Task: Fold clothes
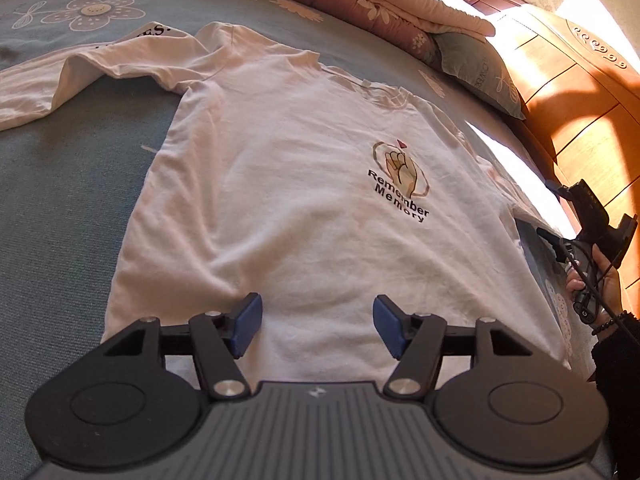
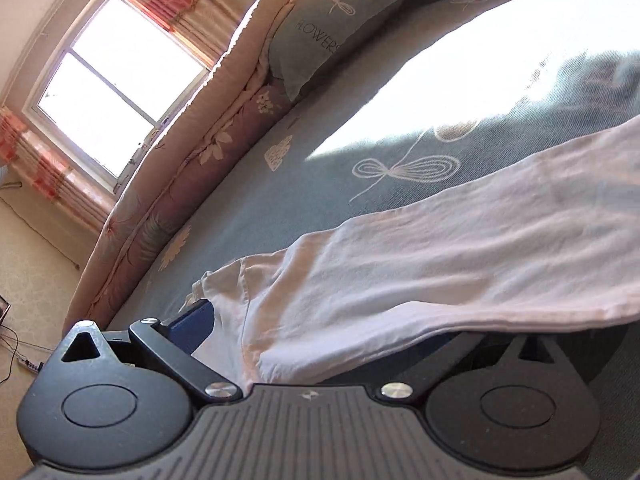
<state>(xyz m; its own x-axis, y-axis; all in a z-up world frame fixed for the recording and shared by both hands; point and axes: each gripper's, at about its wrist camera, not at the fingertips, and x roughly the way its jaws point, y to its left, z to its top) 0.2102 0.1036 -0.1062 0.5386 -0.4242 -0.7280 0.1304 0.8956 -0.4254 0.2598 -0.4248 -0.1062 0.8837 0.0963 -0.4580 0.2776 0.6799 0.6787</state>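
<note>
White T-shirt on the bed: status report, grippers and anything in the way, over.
Left gripper open over the hem, gripping nothing. Right gripper wide open at the sleeve side, cloth lying across it. White T-shirt flat, print up, unfolded. A second white garment touches its far sleeve.

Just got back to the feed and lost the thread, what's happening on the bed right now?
A person with a gripper in each hand is folding a white T-shirt spread face up on the blue bedspread. The left gripper is open over the shirt's hem, gripping nothing. The right gripper is wide open at the shirt's side, by a sleeve, with cloth draped across it. No fold has been made yet.
</note>
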